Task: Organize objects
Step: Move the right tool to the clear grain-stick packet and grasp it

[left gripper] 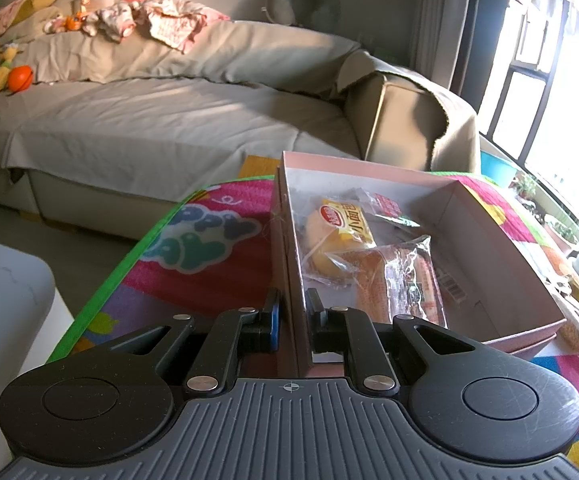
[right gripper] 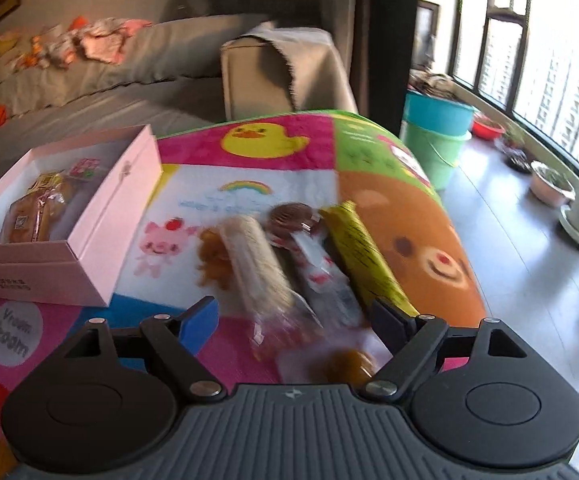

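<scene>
A pink box stands on the colourful play mat, with a yellow bread packet and an orange snack packet inside. My left gripper is shut on the box's near left wall. In the right wrist view the pink box sits to the left. My right gripper hangs open just above several loose snacks on the mat: a beige wafer packet, a round brown biscuit packet, a clear red-printed packet and a yellow-green packet. Its pads touch none of them.
A grey-covered sofa with clothes and toys runs behind the mat. Stacked blue and green buckets stand past the mat's far right corner. Plant pots line the window. A white bin is at the left.
</scene>
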Available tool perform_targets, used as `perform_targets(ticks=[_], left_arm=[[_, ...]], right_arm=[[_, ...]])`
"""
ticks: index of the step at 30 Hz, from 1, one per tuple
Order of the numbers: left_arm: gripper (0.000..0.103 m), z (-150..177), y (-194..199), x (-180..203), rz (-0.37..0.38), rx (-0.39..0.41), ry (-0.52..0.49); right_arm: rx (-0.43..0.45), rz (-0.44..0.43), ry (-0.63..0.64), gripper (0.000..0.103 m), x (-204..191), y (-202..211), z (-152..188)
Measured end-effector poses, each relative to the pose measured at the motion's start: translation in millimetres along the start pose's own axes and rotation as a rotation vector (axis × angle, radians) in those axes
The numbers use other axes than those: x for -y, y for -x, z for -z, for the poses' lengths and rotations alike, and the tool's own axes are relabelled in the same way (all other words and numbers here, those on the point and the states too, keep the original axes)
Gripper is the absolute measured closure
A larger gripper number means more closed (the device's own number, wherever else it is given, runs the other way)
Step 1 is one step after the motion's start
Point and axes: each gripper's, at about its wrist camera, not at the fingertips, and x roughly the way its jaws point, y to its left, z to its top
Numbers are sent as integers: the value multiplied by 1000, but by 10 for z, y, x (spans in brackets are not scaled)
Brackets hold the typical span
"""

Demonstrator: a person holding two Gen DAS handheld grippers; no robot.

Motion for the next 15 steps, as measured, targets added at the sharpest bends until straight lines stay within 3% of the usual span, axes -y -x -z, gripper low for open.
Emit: perform_targets(ticks=[7, 13, 15], left_arm=[[88, 2, -1, 2, 1, 0, -1], [88, 21, -8, -15, 1, 1, -1], [88, 20, -6, -15, 2, 2, -1]], right_arm=[[-47, -56, 3, 29, -175, -312, -107], [-56, -168, -14, 36, -210, -189, -92], [-45, -150, 5, 36, -243, -169, -100]])
